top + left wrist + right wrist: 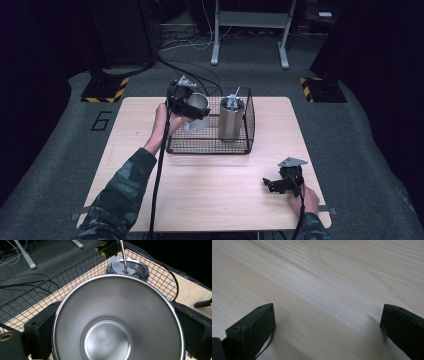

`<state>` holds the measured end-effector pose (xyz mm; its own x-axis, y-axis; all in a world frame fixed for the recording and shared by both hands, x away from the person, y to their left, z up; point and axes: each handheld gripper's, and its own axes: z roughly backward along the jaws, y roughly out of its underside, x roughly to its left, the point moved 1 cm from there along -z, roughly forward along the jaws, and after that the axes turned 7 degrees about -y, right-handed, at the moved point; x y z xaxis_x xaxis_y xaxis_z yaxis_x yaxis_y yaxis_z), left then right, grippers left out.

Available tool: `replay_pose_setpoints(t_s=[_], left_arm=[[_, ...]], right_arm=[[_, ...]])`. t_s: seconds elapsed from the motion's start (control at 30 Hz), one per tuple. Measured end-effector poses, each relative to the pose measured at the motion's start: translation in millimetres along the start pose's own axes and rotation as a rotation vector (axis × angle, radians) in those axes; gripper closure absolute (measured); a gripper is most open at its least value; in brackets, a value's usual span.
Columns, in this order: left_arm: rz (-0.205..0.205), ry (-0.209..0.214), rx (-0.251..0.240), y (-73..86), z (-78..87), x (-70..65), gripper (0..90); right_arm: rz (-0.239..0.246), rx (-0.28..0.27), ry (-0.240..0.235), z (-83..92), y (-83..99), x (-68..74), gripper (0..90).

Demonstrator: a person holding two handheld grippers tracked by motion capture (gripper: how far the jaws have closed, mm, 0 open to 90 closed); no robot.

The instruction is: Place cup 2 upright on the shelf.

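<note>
You've got the steel cup (197, 111) clamped across its body in your left gripper (192, 111), held up over the left end of the wire basket (210, 148), mouth tipped toward the camera. Looks like you're mid-carry, either lifting it out or setting it in. Next move needs a steady hand past the lidded tumbler (231, 120) with its straw just beside it. Your right gripper (272, 184) rests on the table (210, 190), jaws wide apart, holding nothing.

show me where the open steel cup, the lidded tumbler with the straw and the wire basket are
open steel cup (107, 340), left gripper view, on its inner bottom.
lidded tumbler (230, 122), high view, on its steel side wall.
wire basket (210, 148), high view, on its near mesh wall.
</note>
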<state>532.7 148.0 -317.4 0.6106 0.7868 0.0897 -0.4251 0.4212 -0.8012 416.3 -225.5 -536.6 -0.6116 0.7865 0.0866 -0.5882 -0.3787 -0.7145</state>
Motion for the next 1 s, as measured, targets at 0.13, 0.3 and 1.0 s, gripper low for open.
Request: replay_pose_setpoints(t_s=[0.13,0.3,1.0], left_arm=[[-0.008,-0.011,0.007,-2.2,-6.3,2.9,6.2],[-0.001,-0.021,0.027,-5.1,-14.9,6.5,6.2],[0.038,-0.041,0.073,-2.9,-52.6,21.0,6.2]], right_arm=[[0.000,0.000,0.000,0.0,0.0,0.0,0.0],[0.000,0.000,0.000,0.0,0.0,0.0,0.0],[-0.005,-0.003,0.003,-0.3,-0.2,0.2,0.0]])
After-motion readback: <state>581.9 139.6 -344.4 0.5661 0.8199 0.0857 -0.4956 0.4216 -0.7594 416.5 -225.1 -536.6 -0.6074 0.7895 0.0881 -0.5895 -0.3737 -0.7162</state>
